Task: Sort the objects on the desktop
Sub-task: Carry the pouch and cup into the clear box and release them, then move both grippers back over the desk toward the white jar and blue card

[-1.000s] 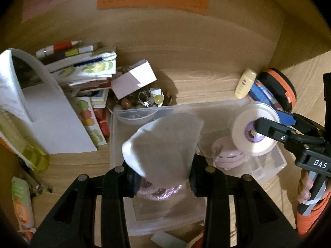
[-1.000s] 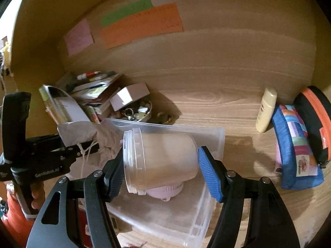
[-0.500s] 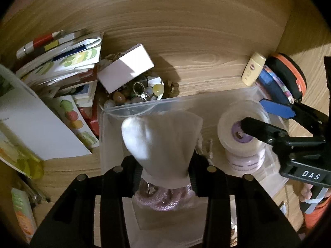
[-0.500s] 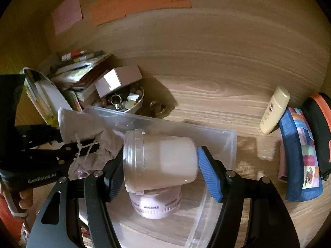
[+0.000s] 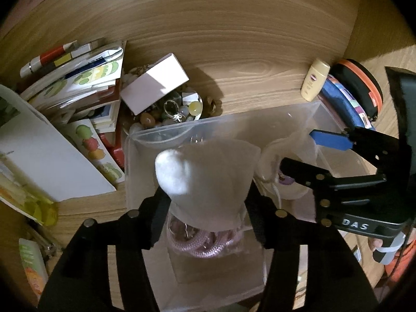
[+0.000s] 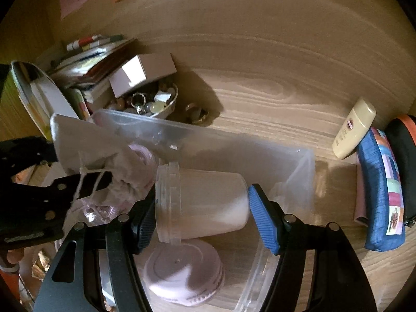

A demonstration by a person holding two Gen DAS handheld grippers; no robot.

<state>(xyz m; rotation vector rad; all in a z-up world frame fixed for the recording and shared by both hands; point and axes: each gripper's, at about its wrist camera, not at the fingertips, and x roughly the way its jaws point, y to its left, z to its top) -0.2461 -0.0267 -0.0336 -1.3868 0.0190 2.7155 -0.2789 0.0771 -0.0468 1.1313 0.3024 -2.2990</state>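
My left gripper point(image 5: 205, 202) is shut on a white drawstring cloth pouch point(image 5: 208, 179) and holds it over the clear plastic bin point(image 5: 221, 124). A pink rope coil point(image 5: 205, 241) lies in the bin under the pouch. My right gripper point(image 6: 202, 208) is shut on a translucent white tub point(image 6: 202, 205), held on its side low inside the bin point(image 6: 299, 171), just above a pink round jar point(image 6: 184, 275). The pouch also shows at the left of the right wrist view point(image 6: 85, 148). The tub is half hidden behind the pouch in the left wrist view point(image 5: 286, 171).
A bowl of trinkets point(image 5: 171, 111) with a white box point(image 5: 153, 83) on it stands behind the bin. Books and papers point(image 5: 65, 83) are piled at the left. A cream tube point(image 6: 353, 130), a blue patchwork pouch point(image 6: 379, 197) and a black-orange case point(image 6: 405, 140) lie at the right.
Both grippers have gone down toward the bin. The tub has sunk inside it to just above the pink jar. The pouch has come down close over the rope coil.
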